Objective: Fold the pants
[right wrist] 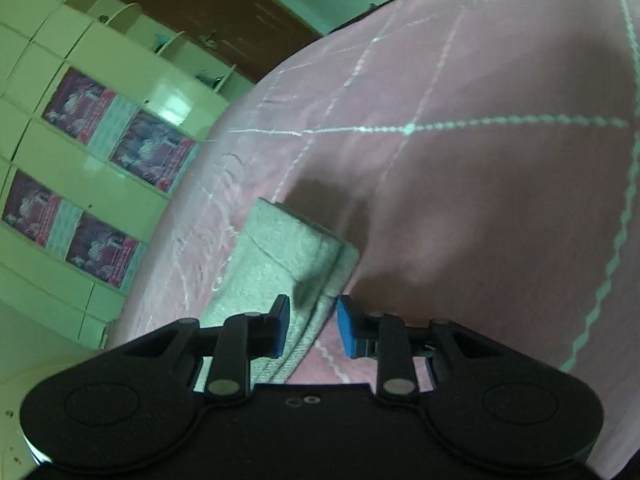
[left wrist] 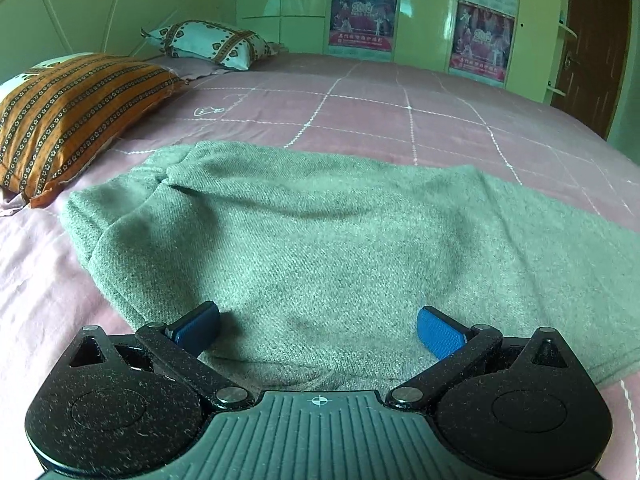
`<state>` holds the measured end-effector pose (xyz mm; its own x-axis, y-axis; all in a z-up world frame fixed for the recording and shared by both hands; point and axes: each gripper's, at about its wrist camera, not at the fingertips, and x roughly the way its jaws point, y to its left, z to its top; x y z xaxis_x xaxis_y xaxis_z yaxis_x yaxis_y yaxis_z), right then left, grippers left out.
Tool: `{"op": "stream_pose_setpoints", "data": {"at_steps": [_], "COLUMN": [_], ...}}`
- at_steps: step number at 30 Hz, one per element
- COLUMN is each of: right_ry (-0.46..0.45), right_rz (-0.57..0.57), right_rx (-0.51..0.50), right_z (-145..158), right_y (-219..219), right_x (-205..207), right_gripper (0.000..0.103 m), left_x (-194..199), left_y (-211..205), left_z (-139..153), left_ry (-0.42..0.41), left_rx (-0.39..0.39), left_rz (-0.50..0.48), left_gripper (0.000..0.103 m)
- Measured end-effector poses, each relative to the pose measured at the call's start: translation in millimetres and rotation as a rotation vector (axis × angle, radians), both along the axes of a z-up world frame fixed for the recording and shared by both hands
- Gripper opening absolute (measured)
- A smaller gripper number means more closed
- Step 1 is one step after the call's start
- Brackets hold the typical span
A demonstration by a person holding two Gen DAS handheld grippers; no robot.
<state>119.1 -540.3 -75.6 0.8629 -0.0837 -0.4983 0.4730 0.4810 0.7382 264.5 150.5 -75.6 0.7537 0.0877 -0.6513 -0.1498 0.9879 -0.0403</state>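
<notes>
Pants (left wrist: 320, 240) lie spread flat across the pink bedspread (left wrist: 400, 112), grey and already doubled lengthwise, I judge. My left gripper (left wrist: 318, 332) hovers wide open and empty over the near edge; my right gripper (right wrist: 314, 326) stands narrowly parted around the hem end, pads not pressing, probably lining up to carry it over.

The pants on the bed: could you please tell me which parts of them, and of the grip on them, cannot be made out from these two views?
- Left wrist view: the pants run off the right edge, and the left gripper body hides their near edge.
- Right wrist view: only a leg end shows; the rest is hidden below the right gripper.
- Right wrist view: motion blur hides whether the pads press the cloth.
</notes>
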Motion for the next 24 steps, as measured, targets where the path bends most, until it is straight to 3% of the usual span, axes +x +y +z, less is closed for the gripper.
{"op": "stream_pose_setpoints", "data": {"at_steps": [5, 7, 11, 14, 15, 16, 18, 20, 22, 24], "right_ry": [0.016, 0.065, 0.043, 0.068, 0.092, 0.084, -0.029, -0.109, -0.113, -0.048], "right_rz": [-0.001, -0.003, 0.019, -0.011, 0.018, 0.075, 0.174, 0.23, 0.217, 0.186], "right_rx": [-0.016, 0.0, 0.043, 0.063, 0.013, -0.1, -0.289, -0.41, -0.406, -0.338], "right_z": [-0.5, -5.3, -10.4, -10.4, -1.3, 17.8, 61.2, 91.2, 90.7, 59.1], "right_y": [-5.7, -6.1, -5.6, -7.2, -3.9, 4.7, 22.6, 34.6, 28.3, 10.7], "right_x": [10.9, 13.8, 18.9, 29.3, 37.1, 46.0, 50.4, 45.4, 35.5, 31.5], "right_gripper": [0.017, 0.015, 0.019, 0.013, 0.006, 0.005, 0.004, 0.004, 0.004, 0.004], "left_x": [-1.5, -3.0, -4.1, -4.1, -4.1, -4.3, -5.0, -5.2, -5.3, -5.9], "left_y": [-0.2, -0.3, -0.9, -0.8, -0.7, -0.3, -0.3, -0.7, -1.1, -1.7], "left_z": [-1.6, -2.3, -3.7, -3.1, -3.1, -3.0, -3.2, -3.6, -4.5, -5.0], "left_ry": [-0.005, -0.012, -0.017, -0.013, -0.012, -0.012, -0.013, -0.015, -0.018, -0.02], "left_rx": [0.003, 0.001, 0.003, 0.003, 0.004, 0.003, 0.003, 0.007, 0.009, 0.011], "left_rz": [-0.003, -0.002, -0.004, -0.009, -0.012, -0.013, -0.016, -0.016, -0.016, -0.02], "left_gripper": [0.103, 0.103, 0.103, 0.103, 0.103, 0.103, 0.103, 0.103, 0.103, 0.103]}}
